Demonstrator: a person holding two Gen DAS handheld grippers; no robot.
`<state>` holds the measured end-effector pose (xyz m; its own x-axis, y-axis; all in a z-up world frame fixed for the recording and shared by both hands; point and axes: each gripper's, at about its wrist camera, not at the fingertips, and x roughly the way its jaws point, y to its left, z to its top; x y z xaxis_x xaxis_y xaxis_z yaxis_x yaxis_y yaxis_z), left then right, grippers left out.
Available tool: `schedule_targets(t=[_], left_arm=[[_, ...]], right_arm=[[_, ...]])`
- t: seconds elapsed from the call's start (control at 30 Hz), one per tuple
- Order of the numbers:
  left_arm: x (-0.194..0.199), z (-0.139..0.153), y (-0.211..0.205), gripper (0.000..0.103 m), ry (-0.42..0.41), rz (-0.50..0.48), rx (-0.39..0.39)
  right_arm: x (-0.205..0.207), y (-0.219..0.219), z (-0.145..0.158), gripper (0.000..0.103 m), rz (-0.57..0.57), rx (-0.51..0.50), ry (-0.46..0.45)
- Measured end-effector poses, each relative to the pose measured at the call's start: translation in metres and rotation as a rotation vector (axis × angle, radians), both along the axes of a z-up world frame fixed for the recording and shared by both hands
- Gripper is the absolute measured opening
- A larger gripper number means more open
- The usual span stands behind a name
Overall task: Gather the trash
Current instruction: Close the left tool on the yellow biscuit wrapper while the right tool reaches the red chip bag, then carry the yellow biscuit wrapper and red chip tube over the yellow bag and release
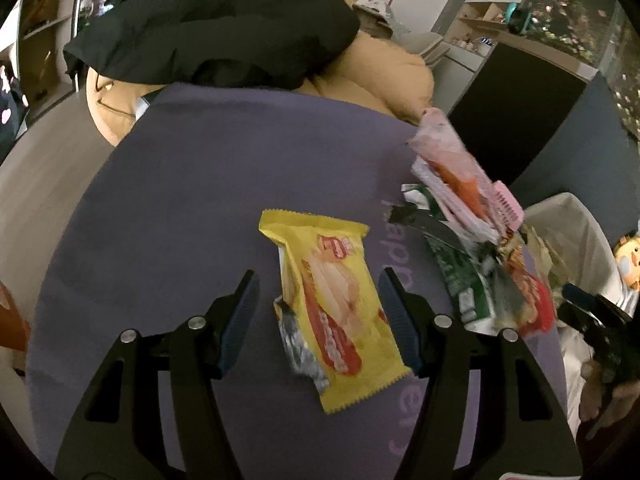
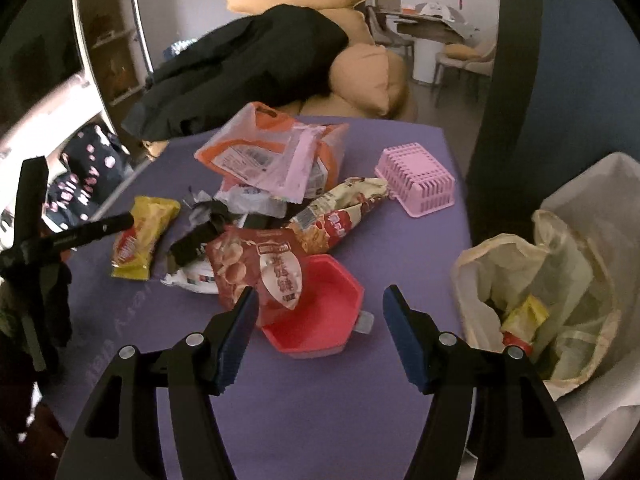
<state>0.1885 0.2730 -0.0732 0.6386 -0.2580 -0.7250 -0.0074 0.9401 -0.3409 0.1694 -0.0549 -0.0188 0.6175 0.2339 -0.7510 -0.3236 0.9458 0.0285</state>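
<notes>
Yellow wrapper (image 1: 332, 308) light, crinkly, slippery; left gripper (image 1: 320, 320) open astride it, pinch mid-body. Right gripper (image 2: 318, 332) open, empty, by pile.

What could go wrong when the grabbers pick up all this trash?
The yellow wrapper lies flat on the purple mat between the open left hand-held gripper, so the pads might slide off or pinch the mat instead. The trash bag sags at its rim, so a dropped wrapper could miss. The red tray sits under a snack bag and may get dragged along.
</notes>
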Motion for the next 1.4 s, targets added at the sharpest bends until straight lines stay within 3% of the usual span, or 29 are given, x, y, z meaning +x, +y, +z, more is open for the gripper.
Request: schedule_targets(t=[0.07, 0.17, 0.23, 0.3, 0.67, 0.73, 0.83, 0.9, 0.97, 1.13, 1.4], left_arm=[[0.009, -0.006, -0.002, 0.055, 0.034, 0.004, -0.003], [0.013, -0.01, -0.008, 0.035, 0.043, -0.011, -0.002], [0.013, -0.011, -0.011, 0.02, 0.043, -0.039, -0.005], [0.008, -0.009, -0.016, 0.017, 0.032, -0.059, -0.005], [-0.01, -0.004, -0.024, 0.016, 0.025, -0.108, -0.029], [-0.01, -0.004, -0.026, 0.016, 0.029, -0.116, -0.031], [-0.012, -0.005, -0.029, 0.016, 0.036, -0.131, -0.038], [-0.013, -0.004, -0.033, 0.016, 0.035, -0.144, -0.043], [-0.014, -0.003, -0.039, 0.016, 0.031, -0.157, -0.044], [-0.015, 0.001, -0.049, 0.022, 0.02, -0.166, -0.009], [-0.007, -0.006, -0.057, 0.026, 0.058, -0.148, 0.04]], right_arm=[[-0.002, -0.001, 0.001, 0.061, 0.015, 0.019, 0.006], [-0.004, -0.001, 0.004, 0.061, 0.056, 0.07, 0.015], [-0.007, 0.008, 0.008, 0.061, 0.095, 0.036, -0.031], [-0.008, 0.017, 0.009, 0.061, 0.134, 0.01, -0.066], [0.029, 0.061, -0.022, 0.061, 0.252, -0.126, -0.043], [0.03, 0.061, -0.02, 0.06, 0.254, -0.112, -0.037], [0.027, 0.057, -0.017, 0.048, 0.26, -0.086, -0.021], [0.023, 0.055, -0.015, 0.031, 0.247, -0.112, -0.032], [0.019, 0.049, -0.013, 0.021, 0.244, -0.097, -0.017], [0.003, 0.029, 0.003, 0.02, 0.211, -0.014, -0.043], [-0.017, 0.003, 0.017, 0.02, 0.12, -0.013, -0.094]])
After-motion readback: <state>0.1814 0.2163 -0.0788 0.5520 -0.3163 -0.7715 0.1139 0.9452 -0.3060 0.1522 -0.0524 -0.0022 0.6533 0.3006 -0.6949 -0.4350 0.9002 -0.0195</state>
